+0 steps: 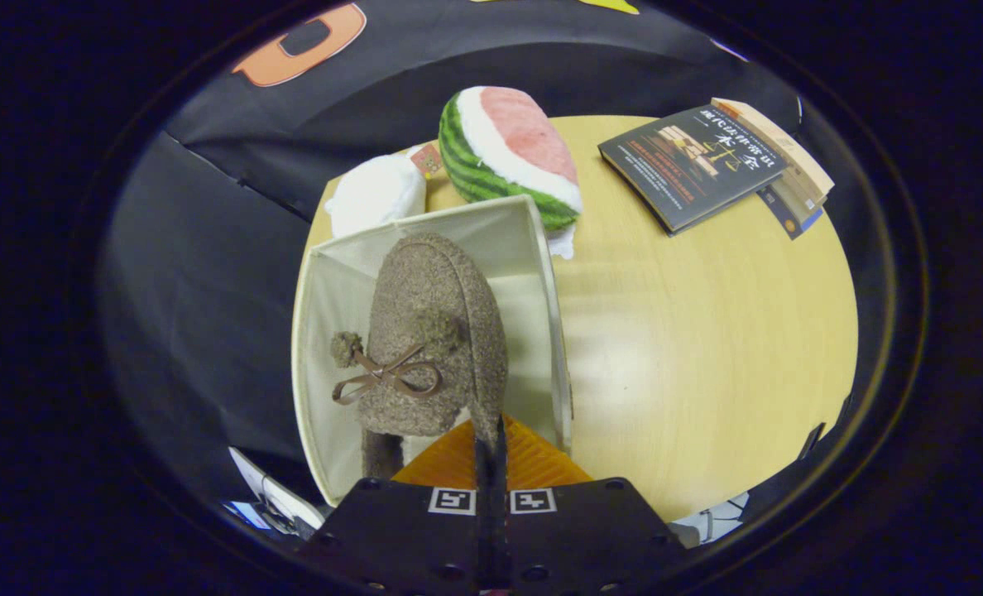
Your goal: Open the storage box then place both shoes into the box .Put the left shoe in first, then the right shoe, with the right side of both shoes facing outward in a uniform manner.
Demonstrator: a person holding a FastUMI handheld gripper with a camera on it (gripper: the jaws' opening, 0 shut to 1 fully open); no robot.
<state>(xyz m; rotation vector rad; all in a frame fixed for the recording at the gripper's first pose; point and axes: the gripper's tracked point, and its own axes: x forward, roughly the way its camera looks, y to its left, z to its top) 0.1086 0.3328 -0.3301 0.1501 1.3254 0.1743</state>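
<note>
1. Storage box (338, 331): pale fabric, open, at the near left edge of the round wooden tabletop (707, 348); its left wall runs along that edge.
2. Shoe (433, 331): brown fuzzy slipper with bow and pompom, over the box opening; long axis runs away from the gripper, toe pointing ahead.
3. Gripper (491, 430): fingers pressed together, pinching the shoe's heel rim.
4. Open room: bare tabletop right of the box.
5. Watermelon plush (508, 149) and white plush (376, 194): just behind the box.
6. Books (707, 161): far right, well apart.
</note>
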